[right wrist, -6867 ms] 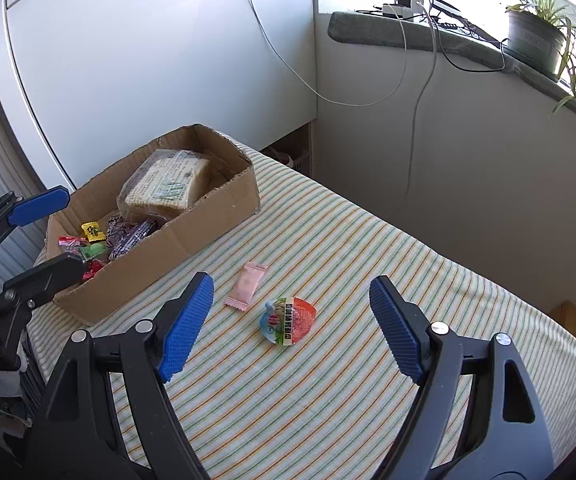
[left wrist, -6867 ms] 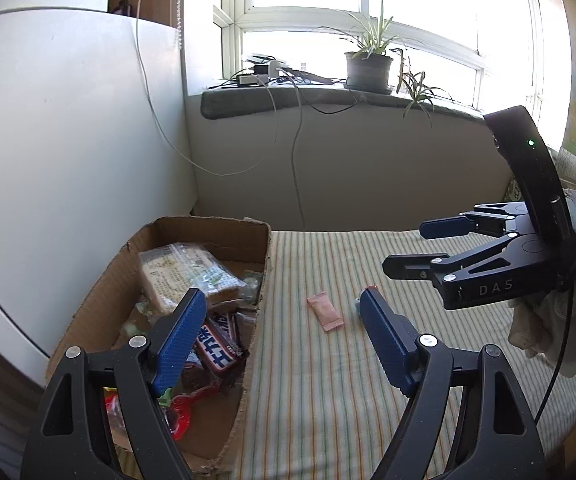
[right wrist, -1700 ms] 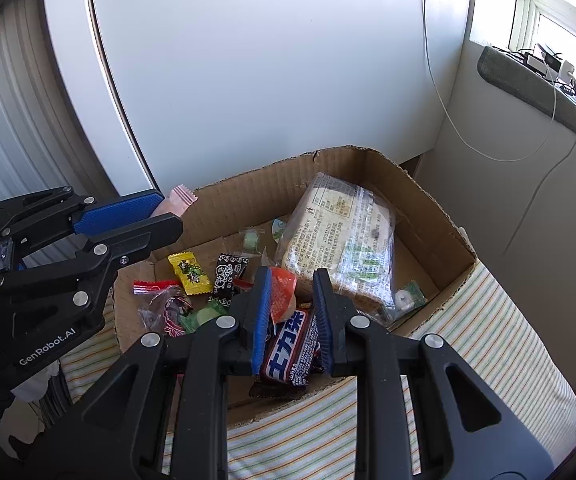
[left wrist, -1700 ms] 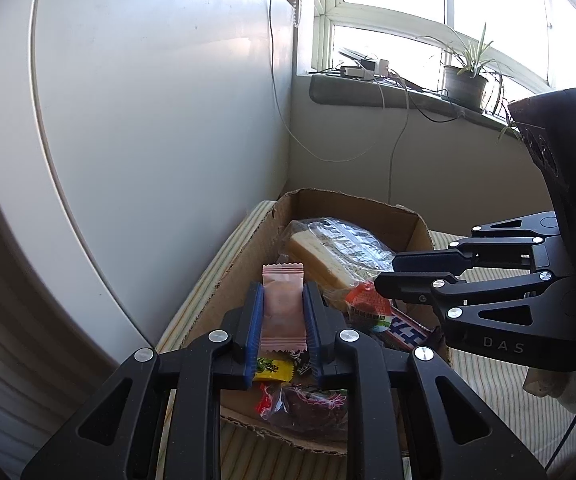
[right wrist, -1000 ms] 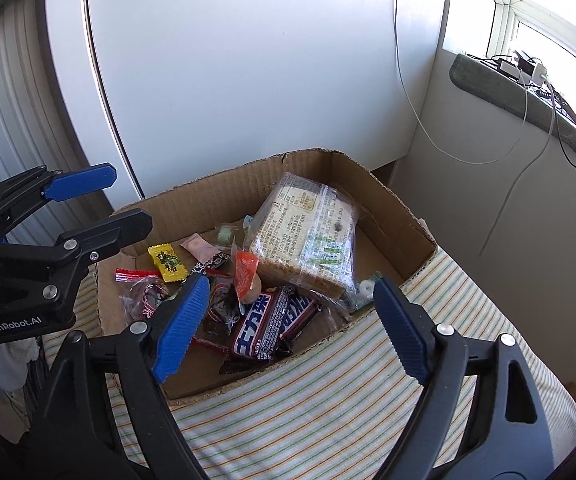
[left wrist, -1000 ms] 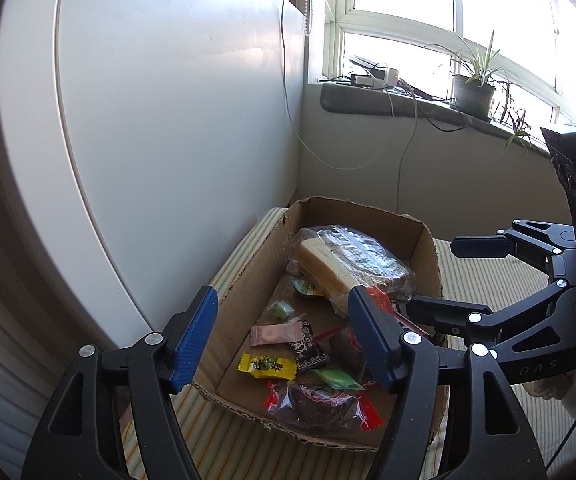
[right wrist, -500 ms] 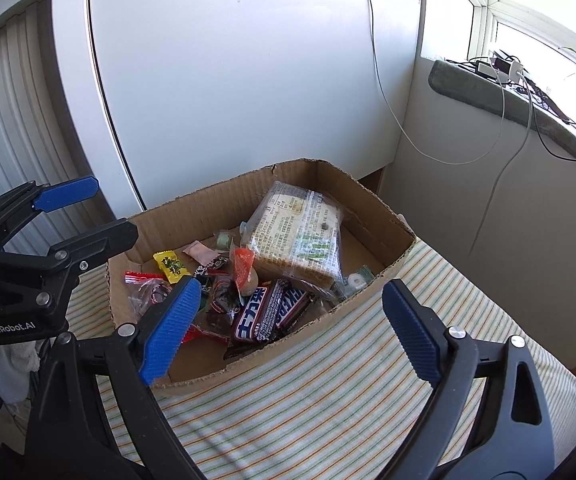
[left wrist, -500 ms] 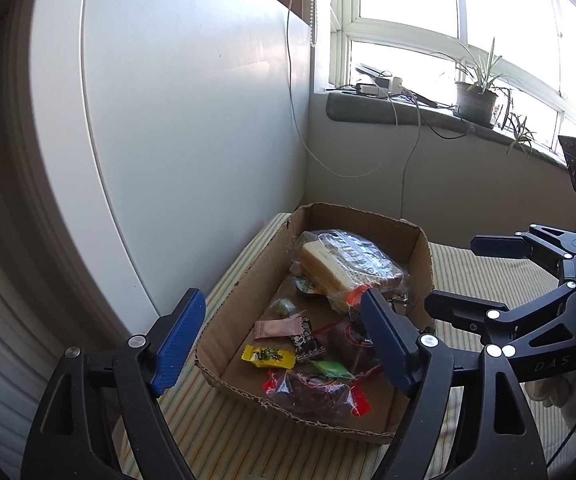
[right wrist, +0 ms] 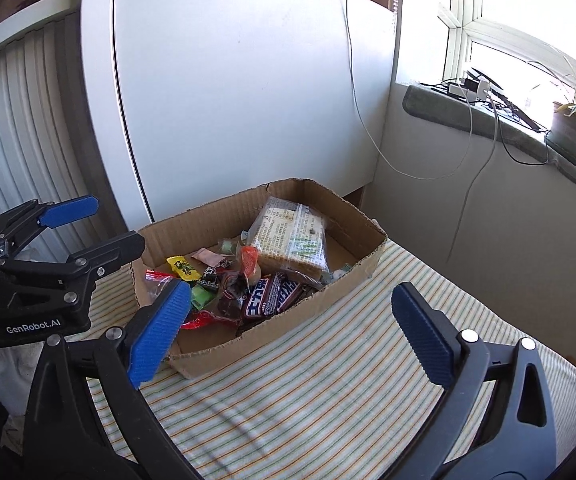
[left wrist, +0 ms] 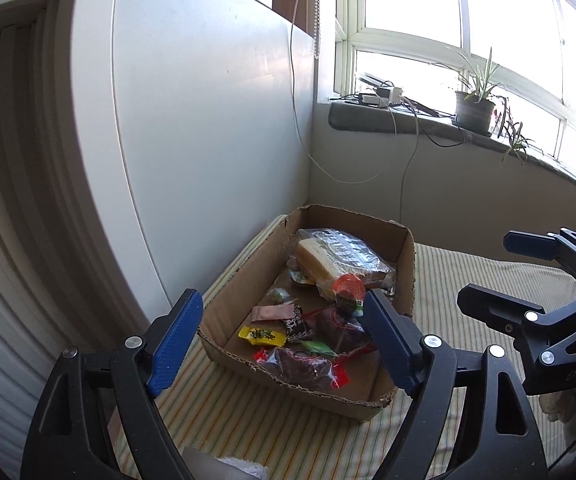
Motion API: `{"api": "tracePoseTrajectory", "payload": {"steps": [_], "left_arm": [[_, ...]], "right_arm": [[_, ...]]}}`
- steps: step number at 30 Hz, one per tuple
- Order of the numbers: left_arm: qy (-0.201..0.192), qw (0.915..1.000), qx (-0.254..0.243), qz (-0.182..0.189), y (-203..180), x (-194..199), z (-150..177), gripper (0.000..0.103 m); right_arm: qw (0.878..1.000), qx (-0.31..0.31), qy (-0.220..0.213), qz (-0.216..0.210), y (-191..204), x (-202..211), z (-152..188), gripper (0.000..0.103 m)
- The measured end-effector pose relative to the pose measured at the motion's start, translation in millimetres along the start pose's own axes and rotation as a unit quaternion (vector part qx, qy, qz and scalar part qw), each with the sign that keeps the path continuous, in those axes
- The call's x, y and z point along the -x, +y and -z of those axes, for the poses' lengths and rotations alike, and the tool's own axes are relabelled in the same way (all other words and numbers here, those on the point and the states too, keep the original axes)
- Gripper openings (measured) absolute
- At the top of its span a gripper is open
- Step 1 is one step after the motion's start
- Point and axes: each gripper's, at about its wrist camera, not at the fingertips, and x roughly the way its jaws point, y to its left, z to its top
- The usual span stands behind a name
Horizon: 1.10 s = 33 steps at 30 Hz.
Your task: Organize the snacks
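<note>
left wrist view: left gripper [left wrist: 279, 340] had spread wide, empty, drawn back from the cardboard box [left wrist: 408, 256].
right gripper [right wrist: 288, 332]: likewise spread, empty.
change: pink packet [left wrist: 271, 313] and red-lidded cup [left wrist: 350, 286], earlier pinched, lay released.
box contents: crackers [right wrist: 292, 240], chocolate bar [right wrist: 273, 294], candies.
task: striped cloth [right wrist: 348, 380] showed no loose snacks; likely complete.

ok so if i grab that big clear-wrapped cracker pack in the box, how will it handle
The cracker pack looks blocky, so probably fairly stiff. Its clear wrap is shiny and crinkled, so the fingers may slip or catch only loose film. Crackers likely crack under a hard squeeze. It lies tilted on other snacks in the cardboard box, so it may shift.
</note>
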Motion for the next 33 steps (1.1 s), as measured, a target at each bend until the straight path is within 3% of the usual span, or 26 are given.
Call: {"api": "tracePoseTrajectory", "payload": {"steps": [15, 33], "left_arm": [[-0.003, 1.0, -0.001, 0.001, -22, 31, 21, 0.083], [-0.01, 0.9999, -0.002, -0.007, -25, 45, 29, 0.083]], "right_arm": [[0.997, -0.068, -0.016, 0.032, -16, 52, 48, 0.103], [0.996, -0.067, -0.023, 0.047, -18, 78, 66, 0.103]]}}
